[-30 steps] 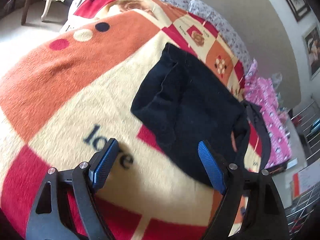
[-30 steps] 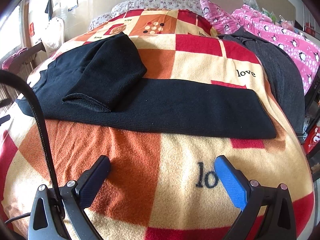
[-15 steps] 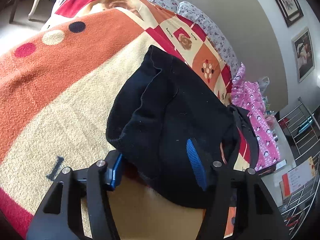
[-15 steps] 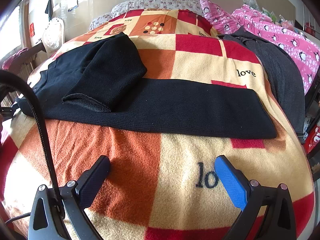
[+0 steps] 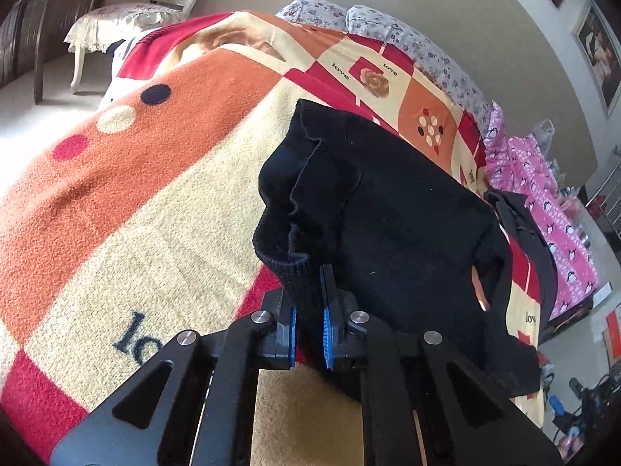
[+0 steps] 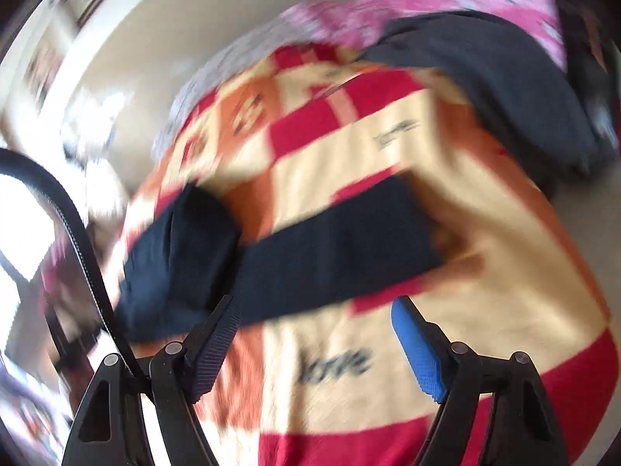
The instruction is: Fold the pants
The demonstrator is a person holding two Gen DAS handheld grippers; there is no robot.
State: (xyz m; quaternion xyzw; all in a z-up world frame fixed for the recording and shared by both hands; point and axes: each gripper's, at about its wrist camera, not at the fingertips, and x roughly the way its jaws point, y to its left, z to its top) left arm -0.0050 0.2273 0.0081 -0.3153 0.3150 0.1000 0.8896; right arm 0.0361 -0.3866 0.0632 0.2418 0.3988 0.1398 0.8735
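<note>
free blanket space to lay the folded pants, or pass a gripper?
Bare patches: the orange and cream blanket left of the black pants, out to the dots; and the near strip around "love" ahead of the right gripper. Crowded: the far side, with a dark grey garment and pink bedding.

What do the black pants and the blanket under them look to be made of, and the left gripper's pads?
Black pants: a soft matte knit, probably cotton or wool blend; ribbing shows at the pinched edge. Blanket: fuzzy fleece-like pile, likely synthetic, with a printed patchwork pattern. Pads of the left gripper: blue, finely textured, rubbery-looking, on black matte plastic fingers.
</note>
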